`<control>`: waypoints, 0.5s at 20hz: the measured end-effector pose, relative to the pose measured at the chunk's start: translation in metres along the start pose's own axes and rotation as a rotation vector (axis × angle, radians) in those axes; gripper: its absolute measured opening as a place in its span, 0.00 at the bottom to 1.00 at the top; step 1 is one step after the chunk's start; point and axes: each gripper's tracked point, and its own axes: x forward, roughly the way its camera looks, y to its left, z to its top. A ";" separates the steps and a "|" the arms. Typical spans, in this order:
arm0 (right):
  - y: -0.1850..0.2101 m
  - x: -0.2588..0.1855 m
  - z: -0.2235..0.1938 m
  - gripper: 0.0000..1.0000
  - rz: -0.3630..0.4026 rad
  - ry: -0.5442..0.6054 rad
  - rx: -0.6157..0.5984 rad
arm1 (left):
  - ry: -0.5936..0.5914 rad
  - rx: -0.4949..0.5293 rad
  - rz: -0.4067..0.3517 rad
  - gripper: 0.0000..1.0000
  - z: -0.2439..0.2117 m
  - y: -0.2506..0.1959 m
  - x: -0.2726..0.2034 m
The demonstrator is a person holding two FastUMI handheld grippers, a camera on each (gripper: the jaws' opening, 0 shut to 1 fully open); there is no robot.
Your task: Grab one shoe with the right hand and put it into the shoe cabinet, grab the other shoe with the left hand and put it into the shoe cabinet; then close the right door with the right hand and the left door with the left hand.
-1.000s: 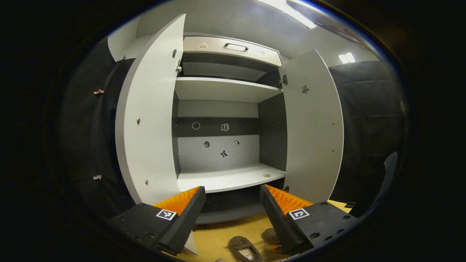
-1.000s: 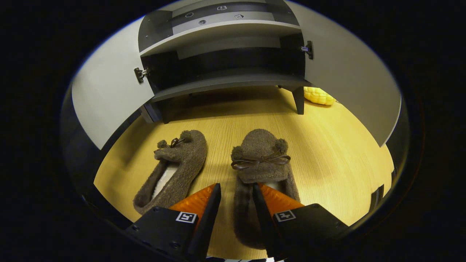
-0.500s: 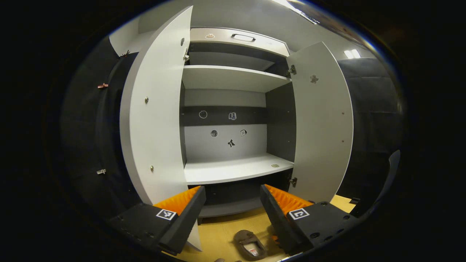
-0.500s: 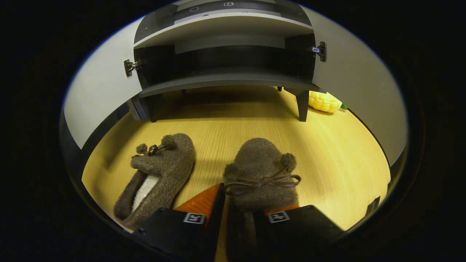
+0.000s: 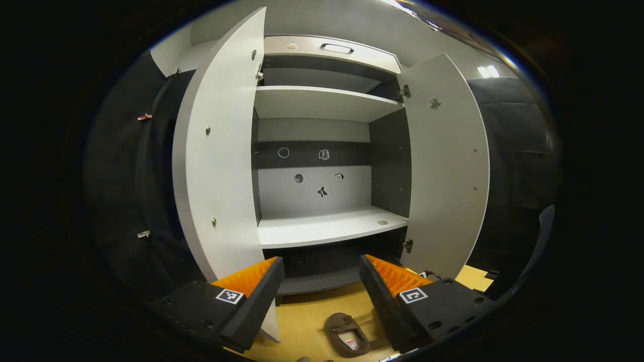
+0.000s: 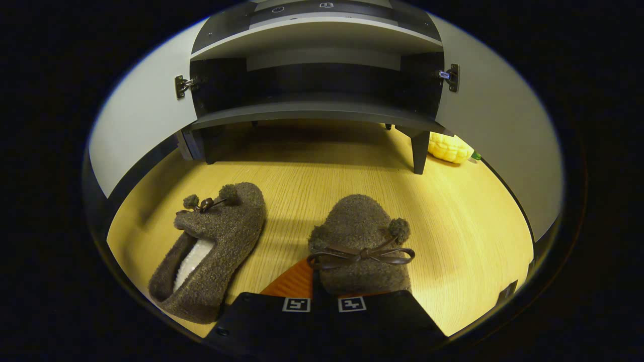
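Right gripper (image 6: 322, 296) has closed since a second ago, jaws now clamped on the right slipper (image 6: 359, 246).
Left slipper (image 6: 211, 249) lies beside it on the wooden floor (image 6: 468, 226); a yellow toy (image 6: 449, 147) sits by the cabinet leg. Left gripper (image 5: 322, 281), jaws apart, faces the open shoe cabinet (image 5: 322, 226), shelves bare, small stickers unreadable.

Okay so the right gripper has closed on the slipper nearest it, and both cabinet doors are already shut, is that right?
Not quite: the doors are open. The left gripper view shows the left door and right door swung wide. The right gripper is indeed closed on the near slipper.
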 end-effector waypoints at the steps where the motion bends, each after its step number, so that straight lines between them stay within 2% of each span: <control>1: -0.001 -0.002 0.001 0.05 0.005 0.003 0.001 | 0.001 0.003 0.002 0.96 -0.001 0.000 -0.001; 6: -0.003 -0.035 0.027 0.05 0.030 -0.038 0.011 | -0.002 -0.009 -0.012 0.96 -0.001 -0.005 -0.005; 10: -0.008 -0.091 0.088 0.05 0.046 -0.132 0.029 | -0.011 -0.029 -0.027 0.96 -0.001 -0.007 -0.009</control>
